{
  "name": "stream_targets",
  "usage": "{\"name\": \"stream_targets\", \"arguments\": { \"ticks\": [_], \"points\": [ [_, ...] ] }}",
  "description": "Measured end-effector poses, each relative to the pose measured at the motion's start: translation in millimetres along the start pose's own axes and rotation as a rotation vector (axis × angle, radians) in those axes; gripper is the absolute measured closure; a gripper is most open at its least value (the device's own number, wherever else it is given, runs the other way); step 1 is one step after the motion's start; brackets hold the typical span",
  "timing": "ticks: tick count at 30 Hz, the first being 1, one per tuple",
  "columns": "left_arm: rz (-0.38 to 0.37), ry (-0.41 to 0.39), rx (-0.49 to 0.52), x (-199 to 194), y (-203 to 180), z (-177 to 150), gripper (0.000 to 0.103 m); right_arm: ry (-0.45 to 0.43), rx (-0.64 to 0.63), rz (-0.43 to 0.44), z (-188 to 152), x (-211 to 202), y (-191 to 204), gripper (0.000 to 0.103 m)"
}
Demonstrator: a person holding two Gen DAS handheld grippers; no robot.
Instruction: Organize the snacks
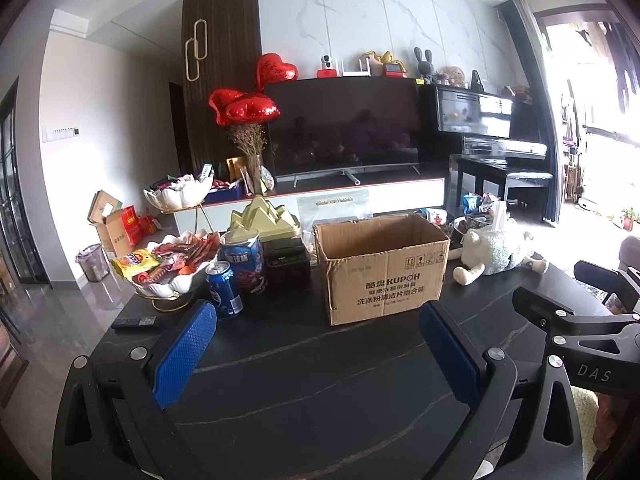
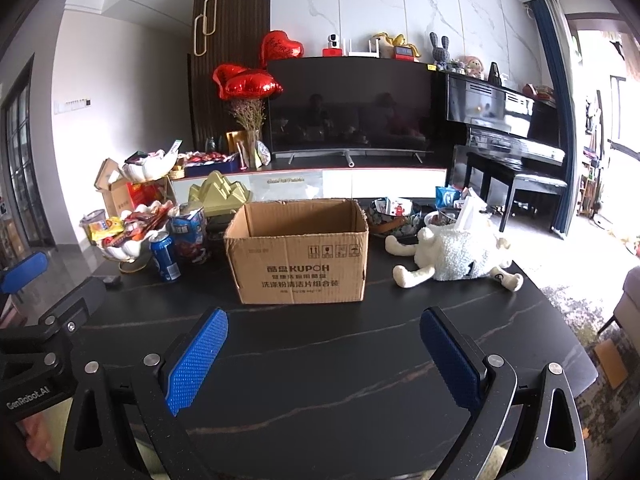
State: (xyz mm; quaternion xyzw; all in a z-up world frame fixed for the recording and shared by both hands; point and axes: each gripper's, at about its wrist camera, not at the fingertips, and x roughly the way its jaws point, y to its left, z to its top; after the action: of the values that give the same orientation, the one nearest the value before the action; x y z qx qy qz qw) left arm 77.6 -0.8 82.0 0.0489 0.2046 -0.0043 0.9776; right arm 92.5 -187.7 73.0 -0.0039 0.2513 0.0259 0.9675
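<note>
Standing open-topped, cardboard box (image 2: 298,258) shows bare walls — shell bowl (image 1: 176,282) holds snacks; both claws apart.

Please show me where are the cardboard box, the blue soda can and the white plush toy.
cardboard box (image 2: 298,264), right wrist view, front wall.
blue soda can (image 1: 224,290), left wrist view, side.
white plush toy (image 2: 460,254), right wrist view, body.

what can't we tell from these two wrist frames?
- Cardboard box floor: both views, hidden by its front wall, so its contents are unknown.
- Snacks in the white shell bowl: too small and blurred to name.
- Bowls behind the plush sheep: partly blocked by the sheep and the box.
- Left gripper and right gripper: open, holding nothing.
</note>
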Motion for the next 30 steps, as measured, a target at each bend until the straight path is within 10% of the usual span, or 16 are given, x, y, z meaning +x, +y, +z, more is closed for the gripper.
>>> {"name": "stream_targets", "arguments": {
  "ticks": [30],
  "points": [
    [-0.025, 0.036, -0.005, 6.4, -0.2, -7.6, 0.000, 0.001, -0.010, 0.004, -2.5, -3.0, 0.6, 0.005]
  ]
}}
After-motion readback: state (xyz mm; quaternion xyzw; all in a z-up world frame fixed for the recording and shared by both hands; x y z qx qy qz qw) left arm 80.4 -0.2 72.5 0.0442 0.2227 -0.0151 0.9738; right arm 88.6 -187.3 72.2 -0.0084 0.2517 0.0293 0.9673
